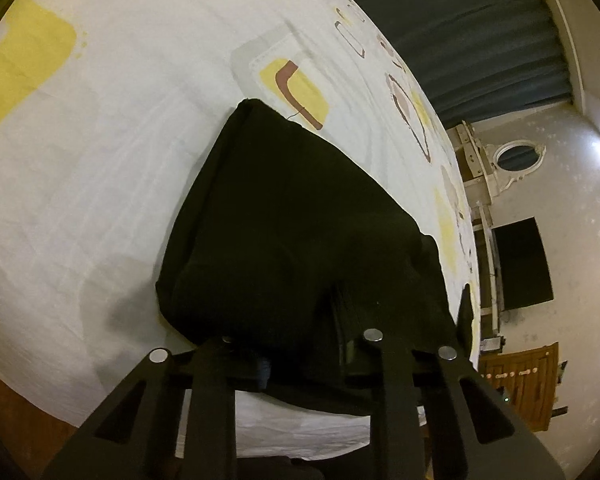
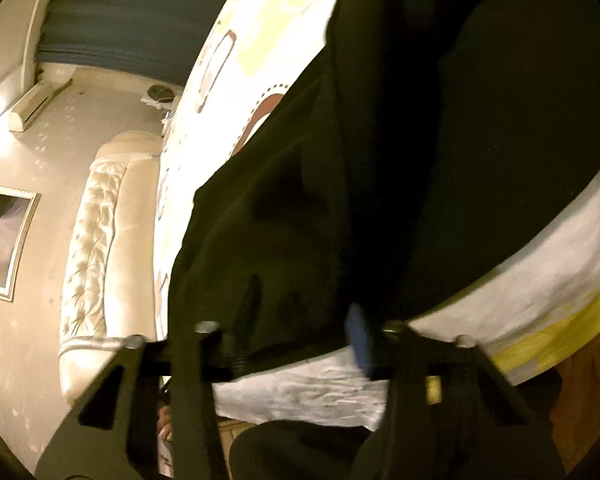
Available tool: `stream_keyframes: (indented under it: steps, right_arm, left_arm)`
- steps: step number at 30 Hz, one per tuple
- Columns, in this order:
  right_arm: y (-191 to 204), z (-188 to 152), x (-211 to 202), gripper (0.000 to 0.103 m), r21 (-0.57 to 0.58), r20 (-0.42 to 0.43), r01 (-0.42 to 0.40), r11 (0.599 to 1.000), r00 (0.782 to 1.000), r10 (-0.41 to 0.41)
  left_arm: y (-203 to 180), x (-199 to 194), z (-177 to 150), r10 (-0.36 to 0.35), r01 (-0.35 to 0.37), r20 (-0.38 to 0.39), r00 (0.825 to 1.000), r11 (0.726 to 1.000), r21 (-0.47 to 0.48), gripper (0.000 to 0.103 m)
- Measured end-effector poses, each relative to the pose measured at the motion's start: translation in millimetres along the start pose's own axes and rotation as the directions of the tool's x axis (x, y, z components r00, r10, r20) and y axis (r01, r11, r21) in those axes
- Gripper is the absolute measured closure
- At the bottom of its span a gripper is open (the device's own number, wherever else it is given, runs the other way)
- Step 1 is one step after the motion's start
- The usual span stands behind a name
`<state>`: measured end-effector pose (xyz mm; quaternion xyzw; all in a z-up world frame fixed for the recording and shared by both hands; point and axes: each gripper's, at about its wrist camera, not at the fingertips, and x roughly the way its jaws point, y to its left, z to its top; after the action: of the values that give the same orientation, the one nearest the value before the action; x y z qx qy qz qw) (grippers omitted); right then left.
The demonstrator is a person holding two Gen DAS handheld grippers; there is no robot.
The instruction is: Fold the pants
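Note:
Black pants (image 1: 284, 216) lie folded on a bed with a white sheet patterned in yellow and brown. In the left wrist view my left gripper (image 1: 300, 344) is at the near edge of the pants, its fingers spread with black cloth lying between them. In the right wrist view the pants (image 2: 440, 140) fill the upper right. My right gripper (image 2: 300, 328) is at their near edge by the bed's side; its fingers (image 2: 360, 336) stand apart, with cloth between and over them. The picture is blurred, and the dark cloth hides both fingertips.
The patterned sheet (image 1: 100, 160) stretches left and beyond the pants. A dark curtain (image 1: 480, 32), a mirror (image 1: 516, 156) and a wall screen (image 1: 520, 264) are to the right. A tufted cream headboard (image 2: 96, 248), an air conditioner (image 2: 32, 108) and a framed picture (image 2: 4, 236) show in the right view.

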<state>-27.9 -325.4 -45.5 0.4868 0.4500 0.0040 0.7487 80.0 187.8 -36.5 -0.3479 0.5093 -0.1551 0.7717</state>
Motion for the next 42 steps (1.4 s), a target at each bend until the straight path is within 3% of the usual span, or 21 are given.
stream_keyframes:
  steps: [2,8,12,17,21,27,30,35,39,42]
  right_arm:
    - [3.2,7.8,-2.0,0.095,-0.028,0.007,0.004,1.000,1.000,-0.004]
    - [57.8,28.1,-51.7,0.096,-0.290,0.165,0.004,0.957,0.985,0.045]
    - [35.6,27.4,-43.3,0.096,-0.300,0.125,0.049,0.953,0.992,-0.011]
    - [-10.1,22.9,-16.6,0.096,-0.257,0.057,0.092,0.962,0.995,-0.080]
    - [-23.2,23.9,-14.1,0.096,-0.214,0.039,0.056,0.975,0.998,-0.048]
    - [-29.3,28.6,-37.9,0.076,-0.179,-0.009,0.034,0.983,0.999,-0.036]
    - [-26.8,35.8,-68.1,0.071,-0.197,0.031,0.067,0.978,0.998,-0.062]
    - [-29.7,100.8,-125.0,0.058,-0.173,0.231,0.101,0.980,0.971,-0.060]
    - [-34.3,167.0,-140.9,0.055,-0.062,0.330,0.180,0.982,0.932,-0.150]
    - [-11.6,203.0,-121.2,0.054,-0.095,0.317,0.249,0.964,0.925,-0.207]
  left_arm:
    - [-4.1,0.1,0.8,0.008,-0.008,-0.003,1.000,1.000,0.020,0.094]
    - [-29.3,-14.1,-11.4,0.012,-0.018,0.051,0.999,0.993,0.121,0.096]
    - [-11.0,5.3,-24.5,0.068,-0.067,-0.007,0.998,0.990,0.123,0.095]
    - [10.8,12.2,-23.6,-0.006,0.008,-0.029,1.000,0.999,0.052,0.095]
    - [-3.8,7.6,-22.6,0.036,-0.032,-0.023,0.999,0.988,0.151,0.093]
    - [-6.1,-13.7,-30.0,0.066,-0.065,0.002,0.998,0.977,0.202,0.077]
    - [-13.0,-32.1,-32.5,0.128,-0.142,0.073,0.989,0.962,0.235,0.059]
    - [-43.9,-44.7,-24.3,0.200,-0.251,0.188,0.962,0.916,0.313,0.031]
    - [-70.5,-28.2,-15.4,0.283,-0.368,0.267,0.921,0.858,0.358,0.026]
    - [-81.8,-0.6,-11.4,0.289,-0.357,0.226,0.930,0.855,0.376,0.026]
